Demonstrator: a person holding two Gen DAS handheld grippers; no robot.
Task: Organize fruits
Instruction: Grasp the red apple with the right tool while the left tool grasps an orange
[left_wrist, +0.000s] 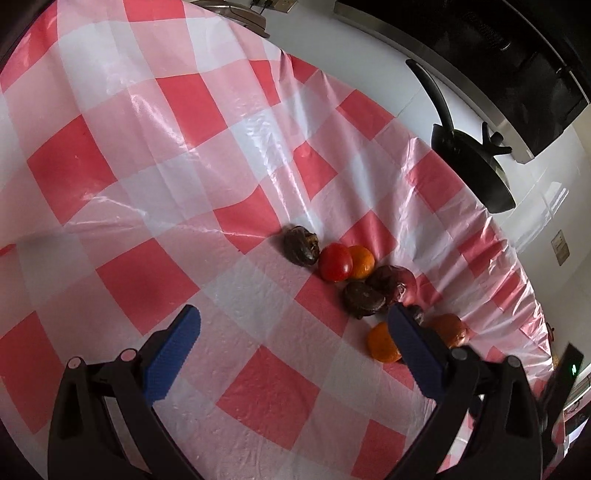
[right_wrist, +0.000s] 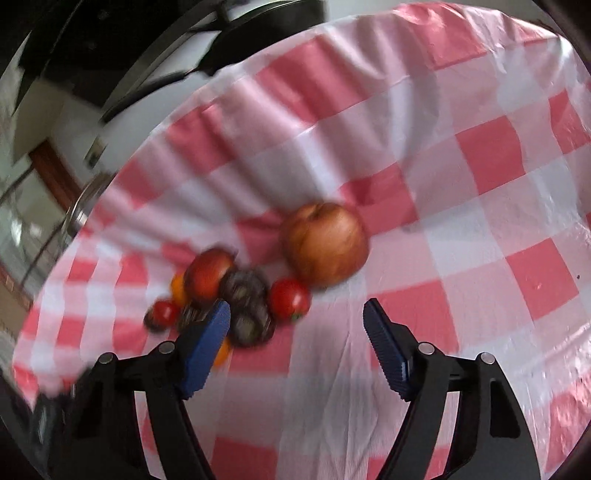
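Fruit lies in a cluster on the red and white checked cloth (left_wrist: 147, 184). In the left wrist view I see a dark wrinkled fruit (left_wrist: 301, 245), a red tomato (left_wrist: 335, 262), an orange (left_wrist: 362, 261), a dark red apple (left_wrist: 399, 282), and another orange (left_wrist: 382, 341) beside the right finger. My left gripper (left_wrist: 295, 314) is open over bare cloth, left of the cluster. The blurred right wrist view shows a large apple (right_wrist: 325, 243), a tomato (right_wrist: 290, 298), a smaller apple (right_wrist: 208, 273) and dark fruits (right_wrist: 243, 286). My right gripper (right_wrist: 297, 306) is open and holds nothing; the large apple lies just ahead of it.
A black pan (left_wrist: 476, 166) with a long handle stands on the white counter past the cloth's far edge. The cloth's crumpled border (left_wrist: 509, 280) runs close behind the fruit. A dark appliance fills the far corner (left_wrist: 517, 55).
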